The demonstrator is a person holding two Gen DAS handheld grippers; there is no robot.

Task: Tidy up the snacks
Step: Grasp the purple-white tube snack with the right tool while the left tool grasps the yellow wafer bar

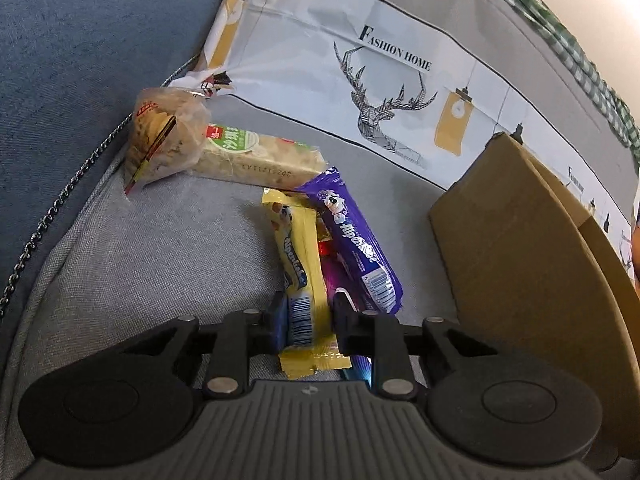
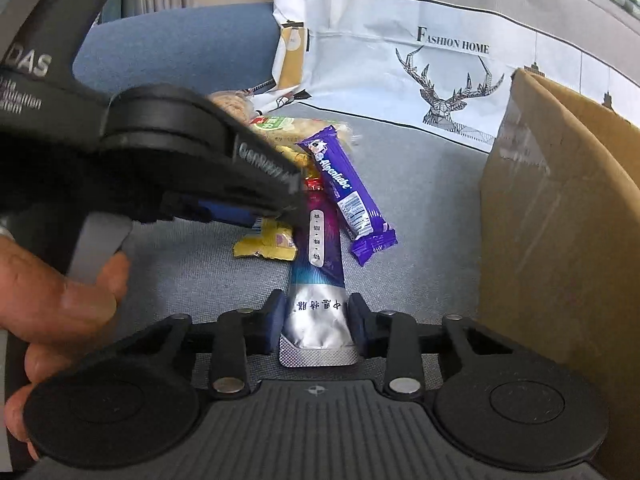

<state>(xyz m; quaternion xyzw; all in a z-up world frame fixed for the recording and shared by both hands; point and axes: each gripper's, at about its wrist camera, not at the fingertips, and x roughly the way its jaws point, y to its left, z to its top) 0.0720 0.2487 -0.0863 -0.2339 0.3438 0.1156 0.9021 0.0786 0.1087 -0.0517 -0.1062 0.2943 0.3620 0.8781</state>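
Observation:
Several snacks lie on a grey cushion (image 1: 152, 240). My left gripper (image 1: 308, 316) is shut on a yellow candy bar (image 1: 298, 264). A purple Alpenliebe bar (image 1: 356, 240) lies just right of it and also shows in the right wrist view (image 2: 346, 188). My right gripper (image 2: 316, 320) is closed on the silver end of a purple-and-silver pouch (image 2: 318, 280). The left gripper's body (image 2: 180, 152) crosses the right wrist view from the left, above the yellow bar (image 2: 266, 242). Farther back lie a green-labelled cracker pack (image 1: 256, 156) and a clear bag of biscuits (image 1: 160, 140).
A brown cardboard box (image 1: 528, 256) stands at the right, close to both grippers; it also shows in the right wrist view (image 2: 560, 216). A white "Fashion Home" deer-print bag (image 1: 380, 72) lies behind. A metal chain (image 1: 72, 184) runs along the blue sofa (image 1: 80, 40).

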